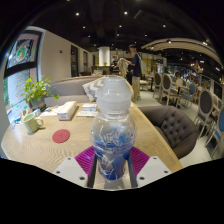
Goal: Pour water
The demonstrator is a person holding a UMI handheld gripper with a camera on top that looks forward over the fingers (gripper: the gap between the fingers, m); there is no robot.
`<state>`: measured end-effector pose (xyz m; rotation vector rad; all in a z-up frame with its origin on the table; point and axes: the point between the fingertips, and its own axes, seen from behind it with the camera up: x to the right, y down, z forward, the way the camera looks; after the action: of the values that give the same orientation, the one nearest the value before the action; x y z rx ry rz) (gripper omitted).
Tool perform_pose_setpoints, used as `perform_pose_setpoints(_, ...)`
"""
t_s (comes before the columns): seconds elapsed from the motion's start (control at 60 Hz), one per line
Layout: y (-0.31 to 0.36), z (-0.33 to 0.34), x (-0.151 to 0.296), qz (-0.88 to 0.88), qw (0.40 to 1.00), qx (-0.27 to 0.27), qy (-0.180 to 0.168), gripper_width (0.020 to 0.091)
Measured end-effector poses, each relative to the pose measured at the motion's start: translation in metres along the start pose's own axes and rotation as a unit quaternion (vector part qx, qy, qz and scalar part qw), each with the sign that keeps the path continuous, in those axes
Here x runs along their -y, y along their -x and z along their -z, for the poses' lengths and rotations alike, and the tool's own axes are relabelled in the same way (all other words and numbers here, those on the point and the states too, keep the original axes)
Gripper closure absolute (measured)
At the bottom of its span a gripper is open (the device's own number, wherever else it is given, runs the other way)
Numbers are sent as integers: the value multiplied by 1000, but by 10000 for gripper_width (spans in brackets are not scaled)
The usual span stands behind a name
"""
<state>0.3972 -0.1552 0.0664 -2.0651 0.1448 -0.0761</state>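
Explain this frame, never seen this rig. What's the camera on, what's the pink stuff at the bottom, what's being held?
There is no robot arm: a person carries a hand-held two-finger gripper, and the one picture comes from a wide-angle camera riding on it, looking forward along the fingers. The pink patches are pads on the fingers' inner faces, parts of the tool. Between them stands a clear plastic water bottle, upright, with both pads pressed against its lower body, so it is gripped. Beyond it lies a wooden table with a red coaster, a potted plant and a tissue box. Behind is a restaurant-like room with chairs.
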Motion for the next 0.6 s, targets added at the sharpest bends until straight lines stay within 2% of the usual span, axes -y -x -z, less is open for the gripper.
perform_pose_setpoints(0.2, 7, -5, 3, 17, 1000, -21, -5, 748)
perform_pose_setpoints(0.367, 14, -10, 8, 48, 997, -52, 8, 749)
perform_pose_setpoints(0.5, 22, -10, 40, 107, 989, -100, 0, 749)
perform_pose_setpoints(0.6, 41, -10, 82, 167, 976, -137, -9, 748)
